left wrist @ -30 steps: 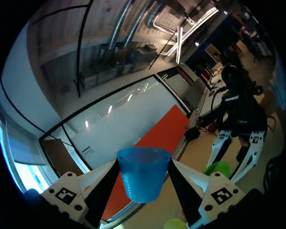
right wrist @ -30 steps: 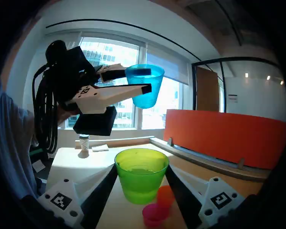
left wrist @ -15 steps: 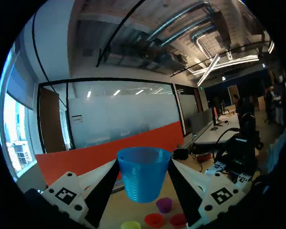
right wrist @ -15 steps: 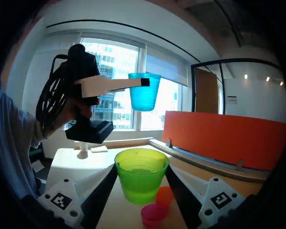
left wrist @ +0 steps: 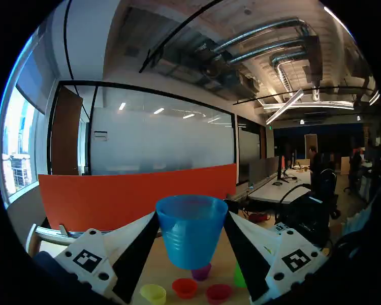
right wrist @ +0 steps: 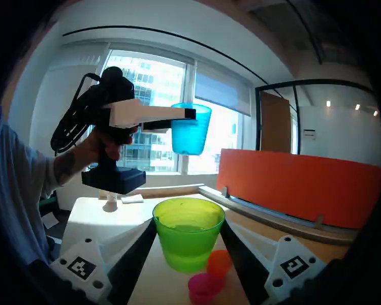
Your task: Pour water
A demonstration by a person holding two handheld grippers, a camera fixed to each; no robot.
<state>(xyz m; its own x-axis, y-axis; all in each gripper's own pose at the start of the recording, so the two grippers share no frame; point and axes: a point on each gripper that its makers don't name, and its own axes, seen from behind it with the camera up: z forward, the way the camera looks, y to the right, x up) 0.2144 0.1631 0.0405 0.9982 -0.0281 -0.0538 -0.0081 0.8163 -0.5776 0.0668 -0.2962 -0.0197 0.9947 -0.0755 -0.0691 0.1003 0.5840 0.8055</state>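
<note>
**Two cups held, blue one upright above the table**

We hold the left gripper [left wrist: 190, 216] clamped on a blue cup [left wrist: 191, 235], a finger pressing each side. In the right gripper view the same cup [right wrist: 190, 133] stands upright, high above the white table [right wrist: 101, 219], in the gripper gripped by a hand [right wrist: 103, 147]. The right gripper [right wrist: 188, 223] is closed on a green cup [right wrist: 188, 245] with water low inside. Just beyond it on the table sit a small orange cup [right wrist: 220, 261] and a small pink cup [right wrist: 204, 287]. An orange partition [right wrist: 302, 183] runs behind the table.
</note>
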